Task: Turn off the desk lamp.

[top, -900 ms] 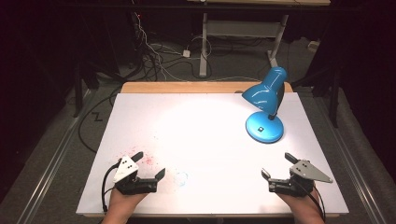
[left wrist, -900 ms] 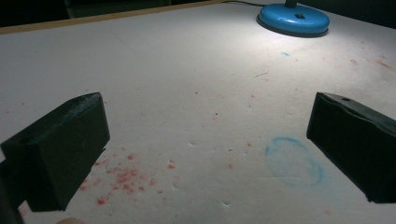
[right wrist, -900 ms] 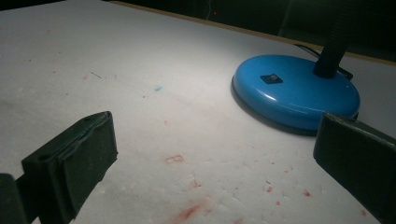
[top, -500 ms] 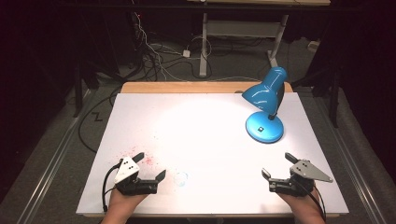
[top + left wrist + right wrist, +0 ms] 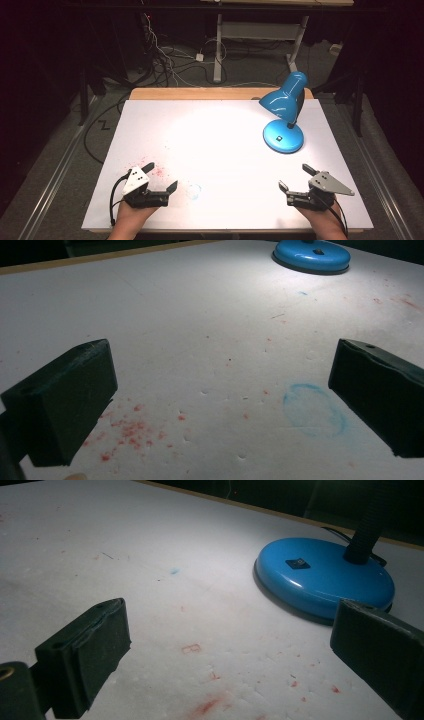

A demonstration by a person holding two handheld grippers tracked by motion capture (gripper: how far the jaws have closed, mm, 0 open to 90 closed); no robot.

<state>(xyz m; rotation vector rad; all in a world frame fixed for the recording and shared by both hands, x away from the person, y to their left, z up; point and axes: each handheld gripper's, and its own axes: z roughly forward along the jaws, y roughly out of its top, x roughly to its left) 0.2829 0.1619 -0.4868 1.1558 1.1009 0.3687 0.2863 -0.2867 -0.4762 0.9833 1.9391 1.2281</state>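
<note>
My left gripper point(image 5: 160, 176) rests on the white table point(image 5: 215, 145) at the front left, jaws wide apart and nothing between them. In the left gripper view the open left gripper point(image 5: 220, 400) frames bare white board with red specks point(image 5: 130, 429) and a faint blue ring stain point(image 5: 315, 409). My right gripper point(image 5: 295, 177) sits at the front right, also open and holding nothing. The right gripper view has the right gripper point(image 5: 230, 650) open toward the blue lamp's round base point(image 5: 325, 577).
A blue desk lamp point(image 5: 285, 107) stands at the back right of the table, lit and shining on the middle of the board; its base point(image 5: 311, 255) is far off in the left gripper view. Cables and desk legs point(image 5: 220, 45) lie on the floor beyond.
</note>
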